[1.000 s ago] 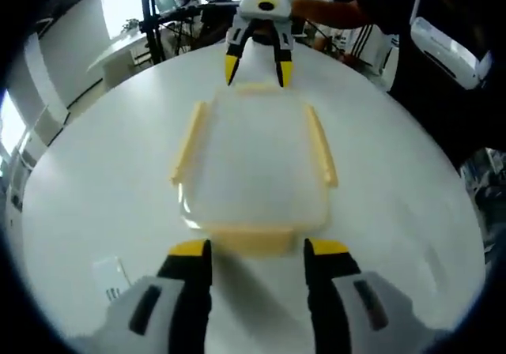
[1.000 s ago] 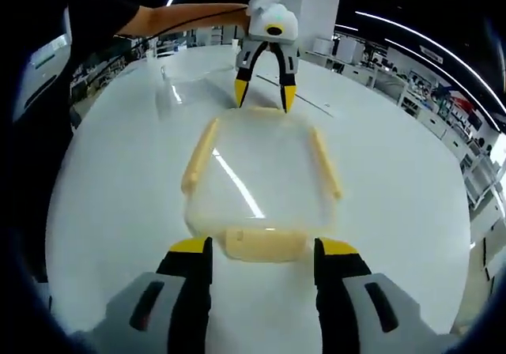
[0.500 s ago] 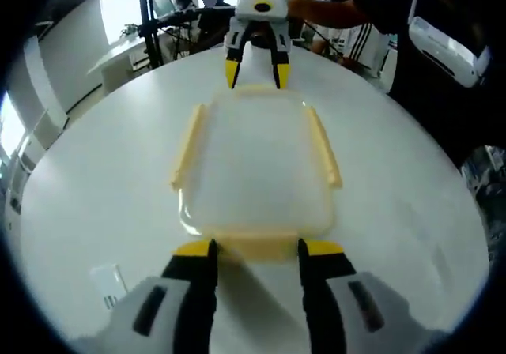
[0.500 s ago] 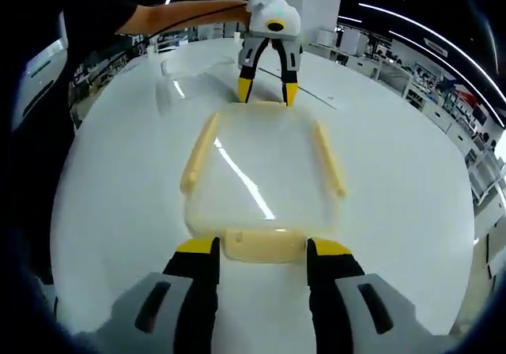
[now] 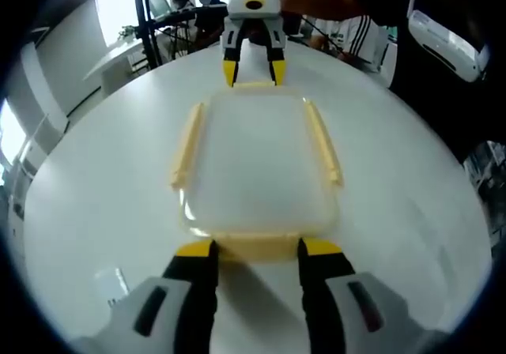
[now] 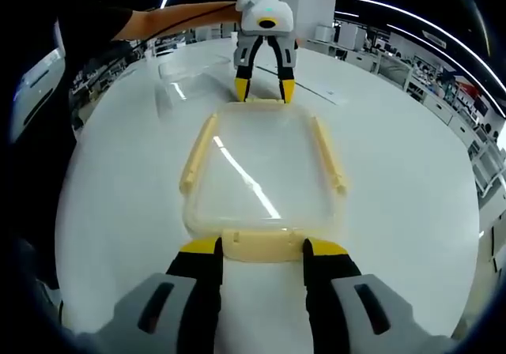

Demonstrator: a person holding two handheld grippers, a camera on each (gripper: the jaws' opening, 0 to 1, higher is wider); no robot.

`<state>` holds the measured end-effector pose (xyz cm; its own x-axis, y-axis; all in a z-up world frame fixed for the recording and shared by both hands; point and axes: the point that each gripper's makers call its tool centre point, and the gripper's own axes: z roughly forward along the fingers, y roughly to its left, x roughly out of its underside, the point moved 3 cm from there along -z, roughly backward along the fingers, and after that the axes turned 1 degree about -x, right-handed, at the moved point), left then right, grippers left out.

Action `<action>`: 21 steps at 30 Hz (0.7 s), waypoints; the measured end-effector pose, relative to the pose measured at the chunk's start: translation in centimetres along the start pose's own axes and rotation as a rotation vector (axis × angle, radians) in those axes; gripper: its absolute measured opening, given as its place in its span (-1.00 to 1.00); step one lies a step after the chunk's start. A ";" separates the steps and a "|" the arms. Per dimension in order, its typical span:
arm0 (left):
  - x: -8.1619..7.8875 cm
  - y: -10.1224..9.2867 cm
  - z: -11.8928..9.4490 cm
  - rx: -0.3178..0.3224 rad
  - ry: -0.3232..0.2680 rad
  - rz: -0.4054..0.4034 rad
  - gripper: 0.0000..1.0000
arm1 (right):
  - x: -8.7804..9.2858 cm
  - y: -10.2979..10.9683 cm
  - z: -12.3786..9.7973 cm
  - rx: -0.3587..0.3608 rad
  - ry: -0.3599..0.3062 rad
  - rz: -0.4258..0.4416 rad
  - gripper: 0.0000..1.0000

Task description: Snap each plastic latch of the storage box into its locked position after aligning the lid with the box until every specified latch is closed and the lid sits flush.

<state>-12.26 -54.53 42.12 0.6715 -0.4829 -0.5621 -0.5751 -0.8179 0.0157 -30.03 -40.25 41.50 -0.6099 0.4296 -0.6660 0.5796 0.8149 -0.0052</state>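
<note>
The storage box [image 5: 253, 164] is clear plastic with a clear lid and pale yellow latches, and it lies on a round white table [image 5: 95, 196]. My left gripper [image 5: 257, 249] stands open at the box's near short end, its jaws on either side of the end latch [image 5: 254, 246]. My right gripper [image 5: 254, 71] is open at the far short end. In the right gripper view the box [image 6: 261, 160] runs away from me. There my right gripper [image 6: 262, 247] straddles its end latch [image 6: 261, 245], and my left gripper [image 6: 262, 92] is opposite. The long side latches [image 6: 198, 152] stick outward.
A second clear container [image 6: 186, 73] stands beyond the box to the left. A small paper label [image 5: 111, 283] lies near my left gripper, and a paper strip [image 6: 328, 95] lies past the box. A person's arm [image 6: 174, 14] reaches over the table. Chairs and stands crowd the far edge.
Both grippers' jaws have narrowed a little around the two end latches. The box has stayed in place.
</note>
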 end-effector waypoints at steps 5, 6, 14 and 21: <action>0.1 -0.3 -0.1 -0.004 0.014 -0.002 -0.20 | -0.1 0.2 0.0 -0.015 0.005 0.003 -0.18; 0.1 -0.4 -0.1 -0.006 0.012 -0.002 -0.20 | -0.2 0.2 0.0 -0.016 0.005 0.001 -0.18; 0.3 -0.7 -0.3 -0.013 0.006 -0.004 -0.22 | -0.3 0.5 0.0 -0.015 -0.019 -0.005 -0.20; 0.3 -1.2 -0.4 -0.018 0.056 -0.019 -0.24 | -0.4 0.7 0.0 -0.010 -0.011 -0.017 -0.22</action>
<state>-11.26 -53.82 42.25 0.7078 -0.4838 -0.5148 -0.5540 -0.8323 0.0204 -29.35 -39.86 41.76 -0.6135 0.4113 -0.6742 0.5638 0.8259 -0.0092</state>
